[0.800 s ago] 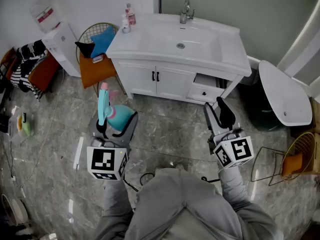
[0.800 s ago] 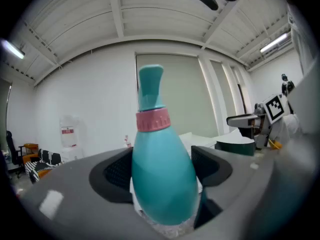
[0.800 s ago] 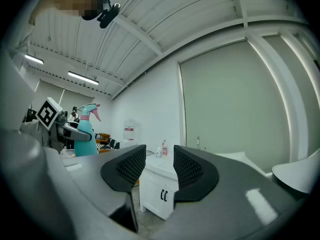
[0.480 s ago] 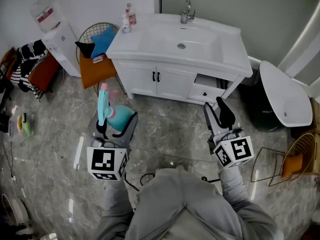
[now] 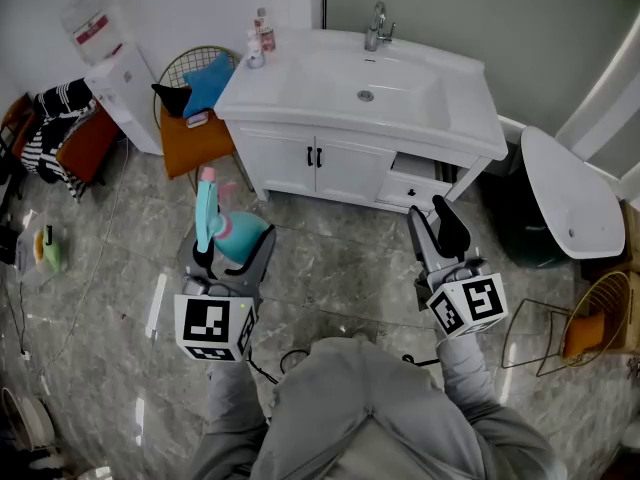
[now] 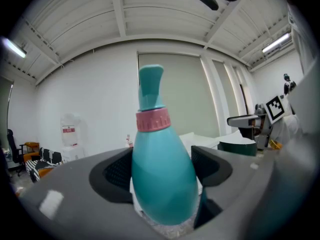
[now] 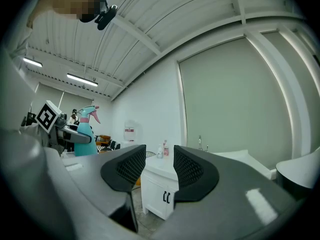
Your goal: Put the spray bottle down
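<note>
A teal spray bottle (image 5: 236, 236) with a pink collar and trigger stands upright in my left gripper (image 5: 232, 250), which is shut on its belly. In the left gripper view the bottle (image 6: 161, 179) fills the space between the two dark pads, nozzle pointing up. My right gripper (image 5: 437, 226) hovers over the floor in front of the vanity, level with the left one, its jaws open with a narrow gap and nothing in it. From the right gripper view (image 7: 159, 166) the bottle (image 7: 84, 133) shows small at the far left.
A white vanity with a sink (image 5: 300, 93) stands ahead, two small bottles (image 5: 258, 34) at its left corner. An orange chair (image 5: 190, 136) with a blue cushion and a water dispenser (image 5: 112, 73) are to the left. A white toilet (image 5: 565, 196) and wire basket (image 5: 592, 318) sit at the right.
</note>
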A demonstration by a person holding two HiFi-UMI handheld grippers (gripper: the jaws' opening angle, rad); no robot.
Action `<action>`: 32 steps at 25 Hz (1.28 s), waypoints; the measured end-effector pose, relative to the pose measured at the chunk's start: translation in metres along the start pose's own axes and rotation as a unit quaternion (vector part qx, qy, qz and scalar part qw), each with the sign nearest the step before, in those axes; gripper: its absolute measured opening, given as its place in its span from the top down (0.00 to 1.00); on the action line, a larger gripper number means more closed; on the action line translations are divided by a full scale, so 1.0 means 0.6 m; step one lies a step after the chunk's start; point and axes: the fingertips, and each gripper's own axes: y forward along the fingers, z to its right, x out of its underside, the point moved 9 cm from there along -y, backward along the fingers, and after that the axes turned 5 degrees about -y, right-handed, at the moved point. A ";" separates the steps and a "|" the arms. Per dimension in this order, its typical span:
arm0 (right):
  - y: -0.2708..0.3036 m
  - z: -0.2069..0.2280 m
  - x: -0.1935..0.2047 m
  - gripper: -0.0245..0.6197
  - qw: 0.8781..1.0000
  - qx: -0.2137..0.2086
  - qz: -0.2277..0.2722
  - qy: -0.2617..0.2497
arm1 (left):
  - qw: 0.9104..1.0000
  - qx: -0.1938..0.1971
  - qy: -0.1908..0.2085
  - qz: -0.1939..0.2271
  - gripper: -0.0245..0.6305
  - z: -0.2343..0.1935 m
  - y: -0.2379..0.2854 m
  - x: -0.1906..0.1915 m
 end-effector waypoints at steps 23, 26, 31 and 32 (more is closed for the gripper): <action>0.071 -0.049 0.023 0.70 1.000 0.022 -0.004 0.011 | 1.000 0.015 0.008 -0.001 0.34 -0.099 0.038 0.013; 0.105 -0.036 0.031 0.70 1.000 0.016 -0.004 0.013 | 1.000 0.010 0.008 -0.004 0.34 -0.112 0.066 0.018; 0.185 0.001 0.051 0.70 1.000 -0.003 -0.010 0.018 | 1.000 -0.004 0.002 -0.008 0.34 -0.137 0.135 0.018; 0.206 0.011 0.054 0.70 1.000 -0.008 -0.012 0.018 | 1.000 -0.008 0.001 -0.008 0.34 -0.142 0.152 0.017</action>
